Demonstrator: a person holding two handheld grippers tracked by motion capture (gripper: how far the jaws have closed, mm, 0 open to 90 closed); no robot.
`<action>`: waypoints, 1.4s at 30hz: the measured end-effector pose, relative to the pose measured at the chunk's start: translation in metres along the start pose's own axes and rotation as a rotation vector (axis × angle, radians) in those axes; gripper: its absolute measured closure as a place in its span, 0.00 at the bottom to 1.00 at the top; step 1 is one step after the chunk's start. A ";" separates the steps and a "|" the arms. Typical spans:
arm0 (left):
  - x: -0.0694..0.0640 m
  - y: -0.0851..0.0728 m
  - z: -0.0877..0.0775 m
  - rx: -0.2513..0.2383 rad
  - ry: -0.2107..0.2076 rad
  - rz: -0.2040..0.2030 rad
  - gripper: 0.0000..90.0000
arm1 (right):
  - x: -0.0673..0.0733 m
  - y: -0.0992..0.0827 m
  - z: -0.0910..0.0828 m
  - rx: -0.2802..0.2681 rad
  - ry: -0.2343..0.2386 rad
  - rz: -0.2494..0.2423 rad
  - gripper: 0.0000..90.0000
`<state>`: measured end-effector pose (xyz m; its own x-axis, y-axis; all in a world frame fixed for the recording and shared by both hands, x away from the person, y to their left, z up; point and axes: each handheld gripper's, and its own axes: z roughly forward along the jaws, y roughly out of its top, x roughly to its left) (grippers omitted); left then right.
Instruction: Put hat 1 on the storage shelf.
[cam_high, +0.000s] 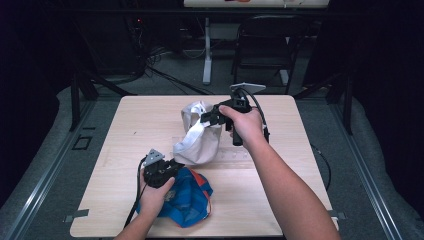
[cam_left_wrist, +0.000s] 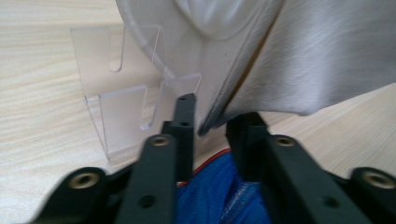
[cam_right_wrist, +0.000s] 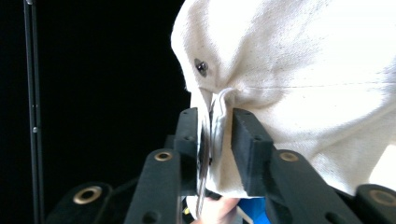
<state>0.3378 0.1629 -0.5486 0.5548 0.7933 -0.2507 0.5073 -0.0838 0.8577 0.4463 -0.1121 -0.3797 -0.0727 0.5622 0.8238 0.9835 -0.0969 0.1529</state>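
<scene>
A white cloth cap (cam_high: 197, 135) hangs over a clear acrylic stand (cam_left_wrist: 121, 116) at the middle of the wooden table (cam_high: 285, 200). My right gripper (cam_high: 206, 119) is at the cap's upper right. In the right gripper view a fold of the cap (cam_right_wrist: 303, 70) lies loosely between the parted jaws of this gripper (cam_right_wrist: 215, 121). My left gripper (cam_high: 177, 164) is at the cap's lower left corner. Its jaws (cam_left_wrist: 217, 116) stand apart around the tip of the cap's edge (cam_left_wrist: 303, 60) without pressing it. A blue cap (cam_high: 192, 195) with red trim lies under my left hand.
Beyond the table's far edge stand a black chair (cam_high: 265, 45) and a white desk leg (cam_high: 206, 50), with cables on the floor. Dark curtains close off both sides. Bare tabletop lies at the left and the right front.
</scene>
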 end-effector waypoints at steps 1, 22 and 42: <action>-0.001 0.001 -0.004 -0.006 -0.001 0.018 0.75 | -0.001 0.000 -0.002 -0.003 0.002 -0.004 0.76; 0.025 -0.002 -0.068 0.064 0.066 0.053 0.60 | -0.041 -0.059 -0.060 -0.178 -0.025 -0.215 0.64; 0.058 -0.023 -0.085 0.067 0.095 0.050 0.57 | -0.106 -0.136 -0.046 -0.262 -0.123 -0.364 0.64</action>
<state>0.3024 0.2621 -0.5448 0.5168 0.8406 -0.1622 0.5255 -0.1618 0.8353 0.3127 -0.1959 -0.4627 -0.3692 0.6901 0.6224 0.8217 -0.0704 0.5655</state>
